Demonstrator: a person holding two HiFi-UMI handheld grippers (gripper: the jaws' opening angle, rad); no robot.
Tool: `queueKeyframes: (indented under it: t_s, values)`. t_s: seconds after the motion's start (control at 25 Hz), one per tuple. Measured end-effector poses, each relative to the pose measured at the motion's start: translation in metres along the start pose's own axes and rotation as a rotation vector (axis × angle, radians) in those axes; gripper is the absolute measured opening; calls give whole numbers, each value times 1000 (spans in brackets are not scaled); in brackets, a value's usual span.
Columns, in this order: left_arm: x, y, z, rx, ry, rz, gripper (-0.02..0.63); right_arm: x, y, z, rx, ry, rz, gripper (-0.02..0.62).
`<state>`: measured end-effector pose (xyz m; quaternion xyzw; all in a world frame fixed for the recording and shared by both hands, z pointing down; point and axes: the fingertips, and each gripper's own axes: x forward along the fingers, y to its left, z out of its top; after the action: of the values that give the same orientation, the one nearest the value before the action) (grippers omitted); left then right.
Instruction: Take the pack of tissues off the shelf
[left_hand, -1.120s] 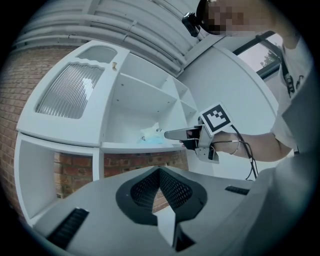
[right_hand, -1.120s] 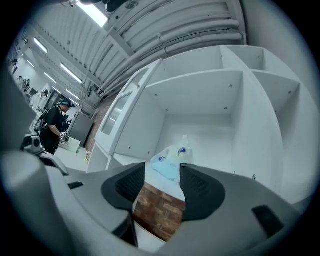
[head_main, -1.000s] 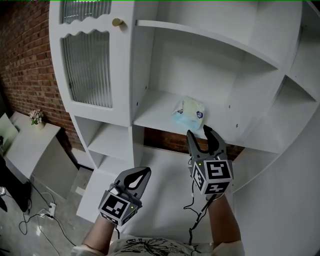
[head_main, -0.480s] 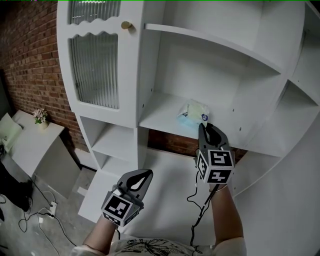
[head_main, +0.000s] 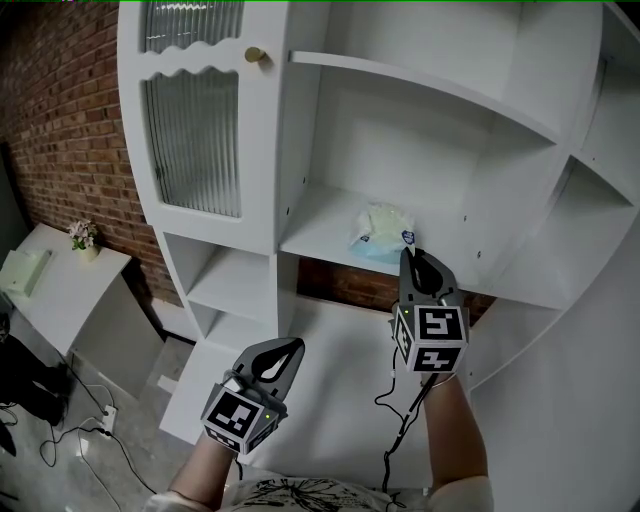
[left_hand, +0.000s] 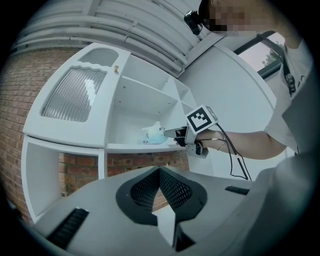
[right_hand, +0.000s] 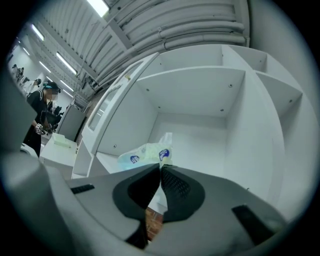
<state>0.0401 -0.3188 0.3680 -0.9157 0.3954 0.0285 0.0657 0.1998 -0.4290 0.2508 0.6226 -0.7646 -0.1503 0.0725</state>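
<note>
Head view first: the pack of tissues (head_main: 378, 232) lies on the shelf (head_main: 315, 232), near its front edge. The right hand-held gripper (head_main: 412, 258) reaches up to the pack's near corner. The left hand-held gripper (head_main: 289, 347) hangs well below the shelf, off to the left.

Left gripper view: its own jaws are pressed together with nothing between them. Up at the shelf's front edge, the right one meets the pack.

Right gripper view: the jaws are closing to a thin pinch, with a corner of the pack between the tips. Only a sliver seems caught, so the hold looks slight. A slow, straight pull out over the shelf's front edge, without twisting, would probably keep the pack from slipping free.

A second ago the right jaws stood wide apart below the shelf's edge, short of the pack. The left one hangs much as it did.
</note>
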Motion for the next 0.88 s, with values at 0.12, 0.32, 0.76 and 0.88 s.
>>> queueKeyframes:
  t_s: [0.12, 0.32, 0.76, 0.88]
  values:
    - [-4, -6, 1, -1, 1, -5, 14, -15, 2, 9, -3, -33, -8, 12]
    - [-12, -17, 2, -4, -2, -16, 14, -50, 8, 21, 14, -84, -10, 12]
    - [-31, -48, 11, -9, -4, -20, 14, -132, 39, -29, 91, -56, 53, 12]
    - [-37, -57, 9, -17, 8, -17, 14, -151, 47, -55, 121, -23, 67, 12]
